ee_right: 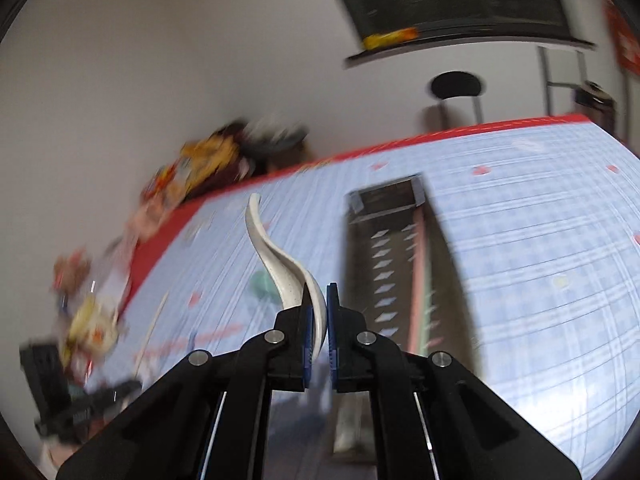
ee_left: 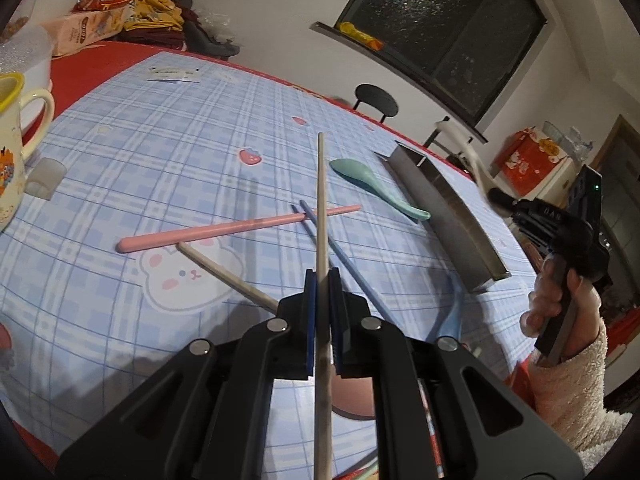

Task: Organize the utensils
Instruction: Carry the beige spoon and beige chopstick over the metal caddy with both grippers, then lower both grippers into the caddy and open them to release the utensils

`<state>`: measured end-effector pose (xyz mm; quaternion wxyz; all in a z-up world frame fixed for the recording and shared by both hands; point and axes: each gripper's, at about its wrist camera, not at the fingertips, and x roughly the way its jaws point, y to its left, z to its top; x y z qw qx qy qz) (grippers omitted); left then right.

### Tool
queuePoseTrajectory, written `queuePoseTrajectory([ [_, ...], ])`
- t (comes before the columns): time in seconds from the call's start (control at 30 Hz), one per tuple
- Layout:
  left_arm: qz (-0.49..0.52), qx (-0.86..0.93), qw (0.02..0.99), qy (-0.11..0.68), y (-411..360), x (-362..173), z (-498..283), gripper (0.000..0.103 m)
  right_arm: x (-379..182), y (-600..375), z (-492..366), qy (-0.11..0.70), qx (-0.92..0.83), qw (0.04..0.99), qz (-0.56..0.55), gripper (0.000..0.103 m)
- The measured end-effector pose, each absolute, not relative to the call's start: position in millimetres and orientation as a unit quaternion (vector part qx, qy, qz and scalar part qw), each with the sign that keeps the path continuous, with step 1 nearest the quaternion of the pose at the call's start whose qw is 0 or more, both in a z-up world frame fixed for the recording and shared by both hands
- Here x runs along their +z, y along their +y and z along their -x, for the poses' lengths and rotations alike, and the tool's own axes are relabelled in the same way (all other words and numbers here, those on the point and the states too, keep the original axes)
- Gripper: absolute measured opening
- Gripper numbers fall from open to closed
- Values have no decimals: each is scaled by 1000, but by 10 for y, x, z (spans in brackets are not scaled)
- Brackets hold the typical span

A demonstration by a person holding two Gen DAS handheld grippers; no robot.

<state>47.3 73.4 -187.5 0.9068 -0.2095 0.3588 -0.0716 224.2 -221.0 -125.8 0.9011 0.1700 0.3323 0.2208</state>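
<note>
My left gripper (ee_left: 322,280) is shut on a beige chopstick (ee_left: 321,200) and holds it above the checked tablecloth. Below it lie a pink chopstick (ee_left: 236,229), a second beige chopstick (ee_left: 224,272), a blue chopstick (ee_left: 344,264), a teal spoon (ee_left: 372,186) and a light blue spoon (ee_left: 452,316). A long metal tray (ee_left: 448,216) stands to the right. My right gripper (ee_right: 319,300) is shut on a white speckled spoon (ee_right: 276,256), raised above the table left of the tray (ee_right: 448,264); that view is blurred. The right gripper also shows in the left wrist view (ee_left: 500,196).
A cream mug (ee_left: 12,152) with a yellow rim and a small clear cup (ee_left: 46,178) stand at the left. Snack packs and clothes (ee_left: 132,16) pile at the far corner. A black stool (ee_left: 376,100) stands beyond the table's red edge.
</note>
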Motion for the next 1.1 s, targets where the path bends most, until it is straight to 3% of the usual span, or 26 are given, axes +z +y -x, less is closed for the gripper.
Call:
queuePoseTrajectory([
  [0.23,227,-64,898,371,676,-1710,-622,10,-1440,-2553,-2243,345,168,900,-208,7],
  [0.6,219,-160,888,371,-408,-1421,-1563,10,-1519,-2681,-2254,355,138,893,-239,7],
  [1.1,322,-140,849,395,-1100,-1674,-2570,10,-1707,-2687,-2337,389,117,876,-258,7],
])
